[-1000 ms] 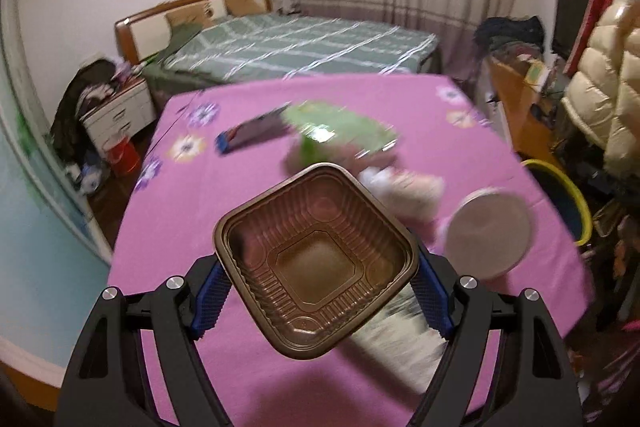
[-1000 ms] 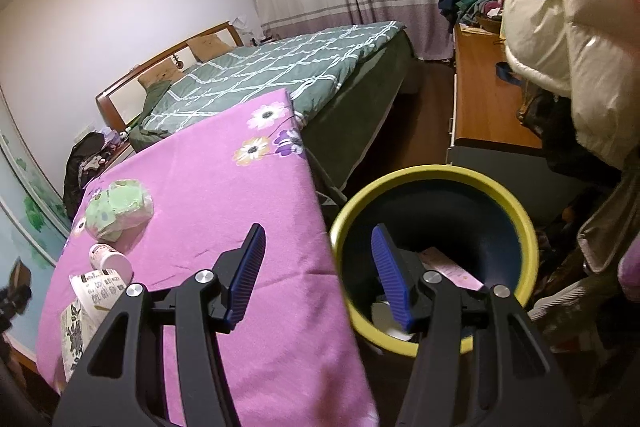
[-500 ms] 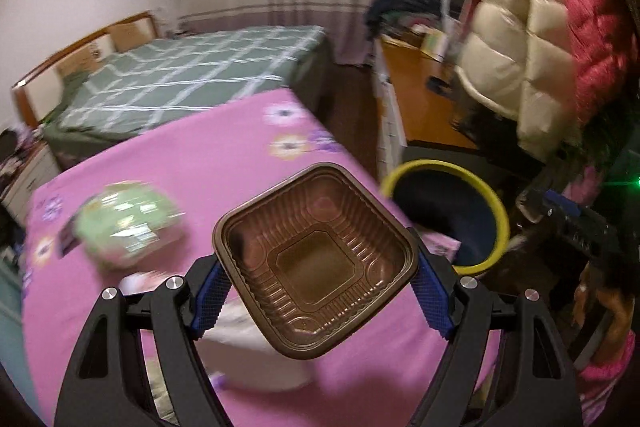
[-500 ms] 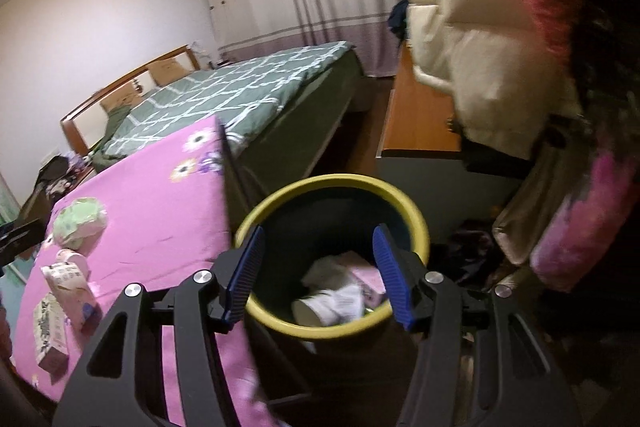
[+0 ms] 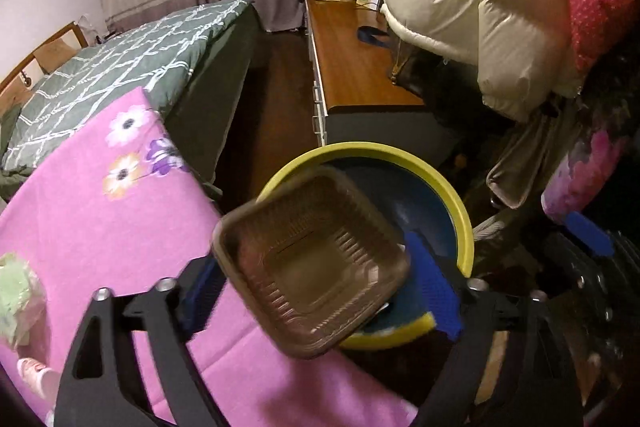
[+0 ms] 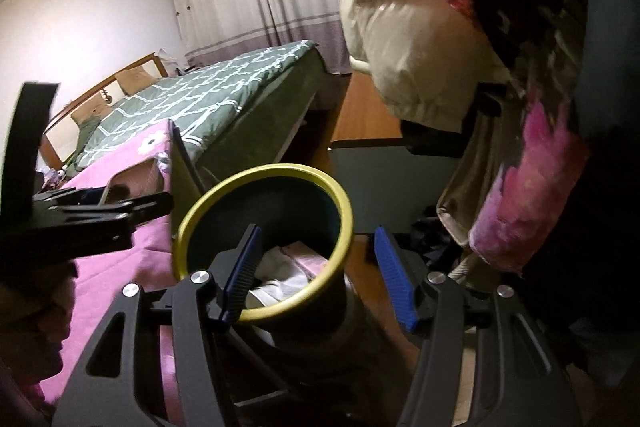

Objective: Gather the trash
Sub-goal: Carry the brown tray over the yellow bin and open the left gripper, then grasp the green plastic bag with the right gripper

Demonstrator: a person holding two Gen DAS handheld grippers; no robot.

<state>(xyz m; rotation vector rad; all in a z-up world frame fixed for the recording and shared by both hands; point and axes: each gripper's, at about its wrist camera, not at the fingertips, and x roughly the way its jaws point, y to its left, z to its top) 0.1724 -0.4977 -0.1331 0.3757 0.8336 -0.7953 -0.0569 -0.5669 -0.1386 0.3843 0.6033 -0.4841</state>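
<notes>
The left gripper (image 5: 320, 291), carried from table to bin (image 5: 460, 203), is opening its jaws; the tray (image 5: 312, 263) is dropping free. The right gripper (image 6: 316, 271) is hanging open, empty.

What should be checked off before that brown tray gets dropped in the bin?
1. Left tongs let go: ok, their jaws have just been opening and the brown tray sits blurred and tilted between them.
2. Tray over the bin: not ok, it partly overhangs the pink cloth.
3. Room in the bin: ok, trash lies low inside.
4. Right tongs clear: not ok, empty, open, in front of the bin mouth.
</notes>
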